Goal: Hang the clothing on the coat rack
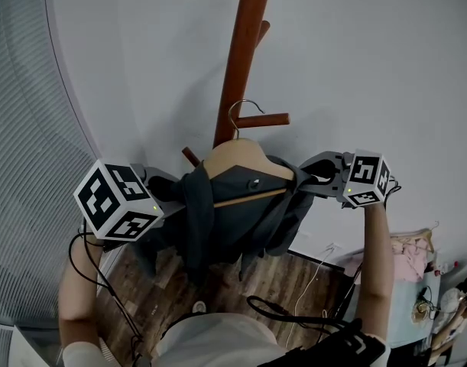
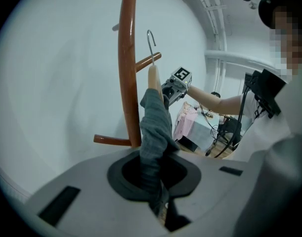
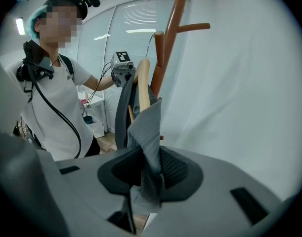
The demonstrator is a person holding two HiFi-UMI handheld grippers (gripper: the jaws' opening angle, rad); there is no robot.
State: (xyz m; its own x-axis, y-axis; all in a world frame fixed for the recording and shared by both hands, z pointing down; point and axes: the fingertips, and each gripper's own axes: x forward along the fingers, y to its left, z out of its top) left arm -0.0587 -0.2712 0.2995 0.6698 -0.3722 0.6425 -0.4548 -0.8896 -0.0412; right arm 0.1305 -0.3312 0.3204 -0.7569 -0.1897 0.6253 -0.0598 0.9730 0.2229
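White wall (image 1: 386, 67) is seen behind everything, with dark wooden floor (image 1: 287, 277) far below the jaws. Between the nearly closed jaws of the left gripper (image 2: 155, 181) a bunched fold of the dark grey garment (image 1: 233, 220) is pinched. Between the jaws of the right gripper (image 3: 148, 174), set somewhat wider, another fold of the same cloth is clamped. Just beyond each pair of jaws the cloth is drawn up over one shoulder of the wooden hanger (image 1: 244, 157), which is held level between the two grippers, the rest of the garment being left to droop beneath them. Above the jaws the hanger's metal hook (image 1: 237, 117) is raised beside a side peg (image 1: 265, 119) of the brown coat rack (image 1: 242, 60). Whether the hook rests on that peg cannot be told. The rack's post is seen upright behind the hanger, close to the wall.
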